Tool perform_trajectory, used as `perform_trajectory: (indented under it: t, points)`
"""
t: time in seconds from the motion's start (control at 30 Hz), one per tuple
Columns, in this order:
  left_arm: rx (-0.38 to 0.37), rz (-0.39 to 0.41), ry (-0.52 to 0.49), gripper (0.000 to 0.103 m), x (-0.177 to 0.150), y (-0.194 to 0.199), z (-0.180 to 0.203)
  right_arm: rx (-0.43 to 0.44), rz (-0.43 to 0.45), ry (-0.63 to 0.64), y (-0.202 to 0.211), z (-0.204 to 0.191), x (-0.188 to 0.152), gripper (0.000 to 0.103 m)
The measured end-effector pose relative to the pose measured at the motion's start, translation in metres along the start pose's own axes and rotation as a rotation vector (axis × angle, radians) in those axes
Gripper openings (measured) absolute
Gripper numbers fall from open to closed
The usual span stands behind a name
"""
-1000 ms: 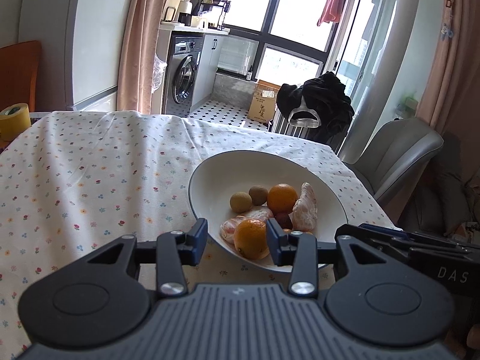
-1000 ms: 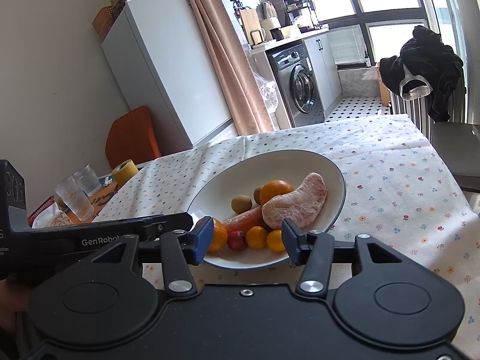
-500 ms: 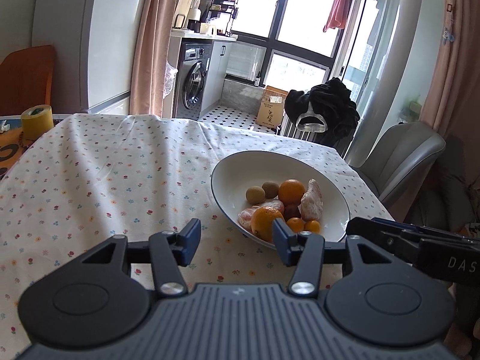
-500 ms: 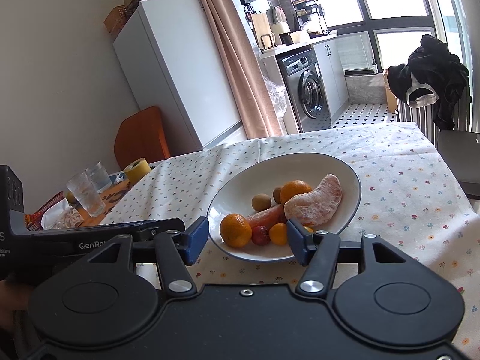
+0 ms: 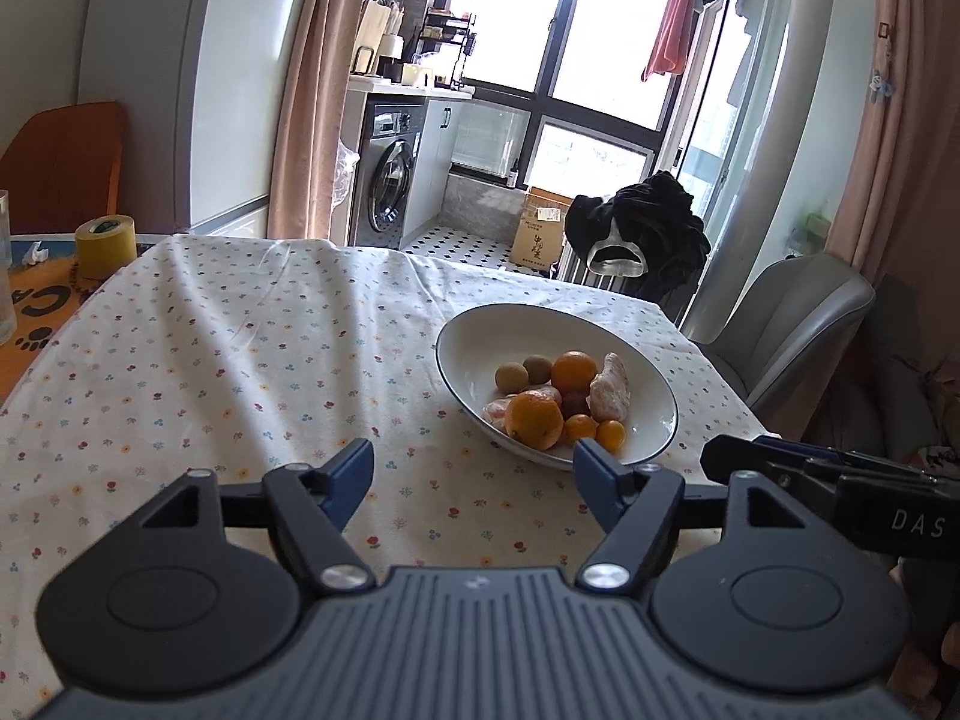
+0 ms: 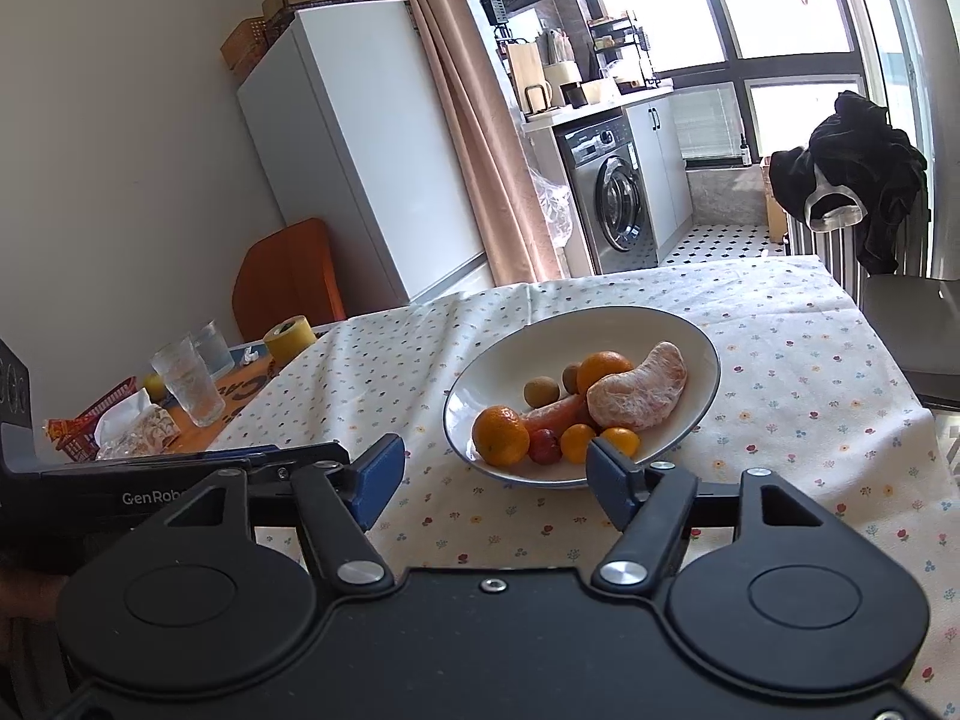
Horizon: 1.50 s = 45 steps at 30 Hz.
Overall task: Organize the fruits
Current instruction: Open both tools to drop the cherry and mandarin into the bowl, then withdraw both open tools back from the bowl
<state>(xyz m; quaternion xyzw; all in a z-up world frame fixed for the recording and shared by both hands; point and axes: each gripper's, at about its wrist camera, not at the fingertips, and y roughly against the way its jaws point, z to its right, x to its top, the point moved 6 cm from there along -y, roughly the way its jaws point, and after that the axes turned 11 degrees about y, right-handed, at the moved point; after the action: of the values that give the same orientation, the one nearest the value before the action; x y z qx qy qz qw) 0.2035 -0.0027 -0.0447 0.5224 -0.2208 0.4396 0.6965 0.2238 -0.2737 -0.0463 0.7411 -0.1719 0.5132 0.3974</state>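
Observation:
A white bowl (image 5: 480,330) (image 6: 702,348) stands on the flowered tablecloth and holds the fruit. In it lie two oranges (image 5: 534,419) (image 6: 501,435), a peeled pomelo piece (image 5: 611,387) (image 6: 639,387), two kiwis (image 5: 510,375) (image 6: 541,390), small kumquats (image 5: 609,435) (image 6: 577,441) and a reddish fruit (image 6: 545,445). My left gripper (image 5: 474,474) hangs short of the bowl's near rim, jaws opening, nothing between them. My right gripper (image 6: 495,474) is also in front of the bowl, jaws opening and empty.
The flowered tablecloth (image 5: 240,360) covers the table. At its left end are a yellow tape roll (image 5: 105,246) (image 6: 290,339), drinking glasses (image 6: 186,384) and a red basket with wrappers (image 6: 102,426). A grey chair (image 5: 792,324) stands at the right edge.
Both grippers have pulled back from the bowl and their jaws have spread wider. The orange that lay between the left gripper's fingers now rests in the bowl, farther off.

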Motion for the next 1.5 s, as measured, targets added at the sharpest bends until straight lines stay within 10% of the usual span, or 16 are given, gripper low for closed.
perform_trajectory:
  t: [1.5]
  points:
    - [0.046,0.056,-0.06,0.097,-0.041,0.135,-0.036,0.028,0.002,0.089,0.092,-0.055,-0.013,0.103]
